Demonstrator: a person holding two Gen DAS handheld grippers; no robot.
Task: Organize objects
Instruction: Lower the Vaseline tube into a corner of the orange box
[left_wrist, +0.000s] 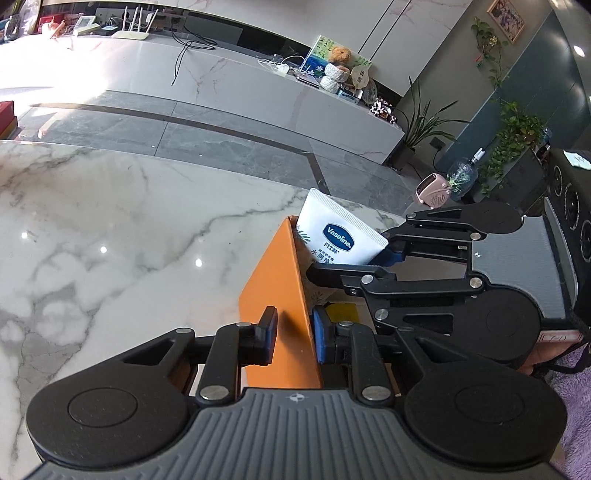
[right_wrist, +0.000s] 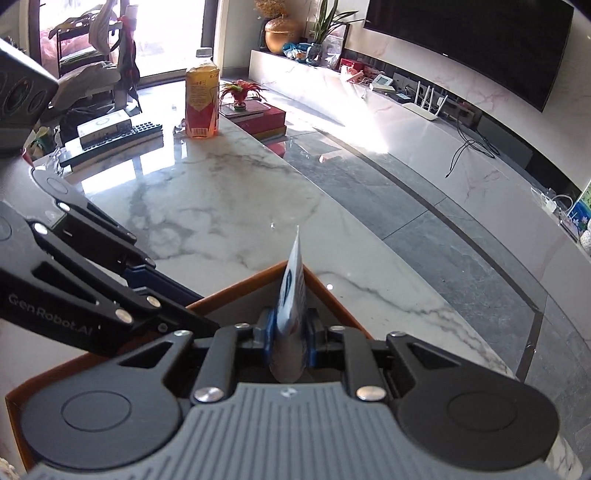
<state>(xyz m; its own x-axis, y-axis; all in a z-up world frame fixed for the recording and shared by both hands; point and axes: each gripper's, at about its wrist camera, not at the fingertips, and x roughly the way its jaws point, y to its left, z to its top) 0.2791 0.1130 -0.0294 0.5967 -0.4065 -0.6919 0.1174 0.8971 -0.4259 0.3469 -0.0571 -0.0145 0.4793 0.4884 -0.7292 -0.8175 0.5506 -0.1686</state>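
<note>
The marble tabletop (left_wrist: 110, 221) holds an orange box (left_wrist: 275, 295). The left tool (left_wrist: 293, 338) pinches the box's side wall. The right tool (right_wrist: 290, 338) squeezes a white Vaseline tube (left_wrist: 338, 236), which stands tail up inside the box's far corner.

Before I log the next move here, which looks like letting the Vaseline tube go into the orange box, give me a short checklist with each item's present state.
1. Right gripper shut on the Vaseline tube: ok, both pads press its sides.
2. Tube over the orange box: ok, its lower end sits inside the walls.
3. Left gripper steadying the box: ok, its fingers straddle the wall, though contact cannot be told.
4. Tube bottom resting on the box floor: cannot tell, hidden by the gripper.
5. Room inside the box: cannot tell, only a yellow item shows.
</note>
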